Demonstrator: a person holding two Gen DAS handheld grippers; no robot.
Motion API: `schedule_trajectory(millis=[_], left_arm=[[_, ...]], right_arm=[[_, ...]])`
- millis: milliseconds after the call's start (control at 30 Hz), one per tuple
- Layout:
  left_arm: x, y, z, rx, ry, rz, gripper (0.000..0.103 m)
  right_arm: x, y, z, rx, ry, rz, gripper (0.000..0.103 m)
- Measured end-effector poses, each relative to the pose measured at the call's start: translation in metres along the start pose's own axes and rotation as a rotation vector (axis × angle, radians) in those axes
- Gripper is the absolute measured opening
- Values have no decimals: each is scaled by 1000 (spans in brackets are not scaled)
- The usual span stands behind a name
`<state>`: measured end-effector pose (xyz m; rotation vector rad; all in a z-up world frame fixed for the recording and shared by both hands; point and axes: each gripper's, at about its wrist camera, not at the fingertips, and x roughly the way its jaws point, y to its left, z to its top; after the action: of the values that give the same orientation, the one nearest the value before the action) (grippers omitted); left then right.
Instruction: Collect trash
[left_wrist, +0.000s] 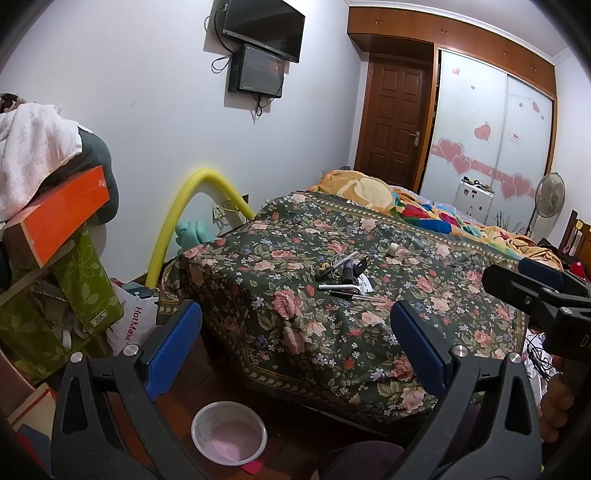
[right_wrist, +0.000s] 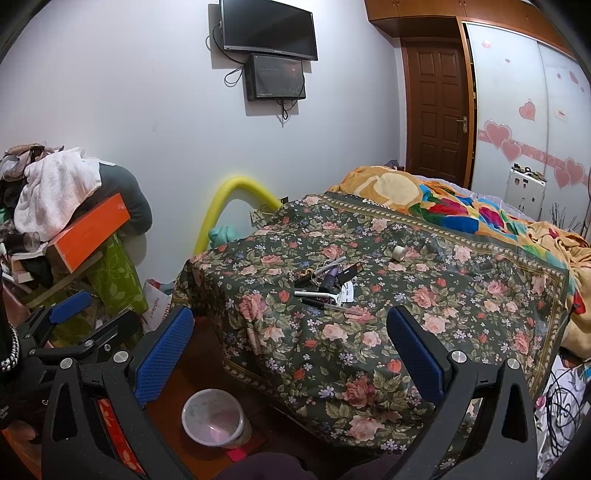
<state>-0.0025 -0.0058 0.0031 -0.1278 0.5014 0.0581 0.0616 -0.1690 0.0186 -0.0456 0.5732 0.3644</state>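
A small heap of clutter (left_wrist: 345, 275) lies on the floral cloth of the table (left_wrist: 295, 332): pens, a razor, a cable, a paper slip. A white tape roll (left_wrist: 393, 249) sits apart behind it. A white bin (left_wrist: 229, 432) stands on the floor below the table's near edge. My left gripper (left_wrist: 295, 343) is open and empty, held above the table's front, short of the clutter. In the right wrist view the same clutter (right_wrist: 328, 286), tape roll (right_wrist: 399, 253) and bin (right_wrist: 212, 417) appear. My right gripper (right_wrist: 290, 350) is also open and empty.
A stack of boxes, an orange box (left_wrist: 59, 218) and clothes crowds the left. A yellow foam tube (left_wrist: 177, 214) arches by the wall. A bed with bright blankets (left_wrist: 424, 206) adjoins the table behind. Cables (right_wrist: 565, 398) lie at the right.
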Motion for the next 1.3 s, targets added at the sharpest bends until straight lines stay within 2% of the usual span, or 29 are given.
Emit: schedule_trajectory(millis=[1000, 1300], left_arm=[[3, -1, 4, -7, -1, 12, 102], [22, -10, 8, 7, 11, 33, 102]], right_arm=[[-1, -3, 3, 5, -2, 4, 103], [15, -17, 1, -2, 18, -20, 103]])
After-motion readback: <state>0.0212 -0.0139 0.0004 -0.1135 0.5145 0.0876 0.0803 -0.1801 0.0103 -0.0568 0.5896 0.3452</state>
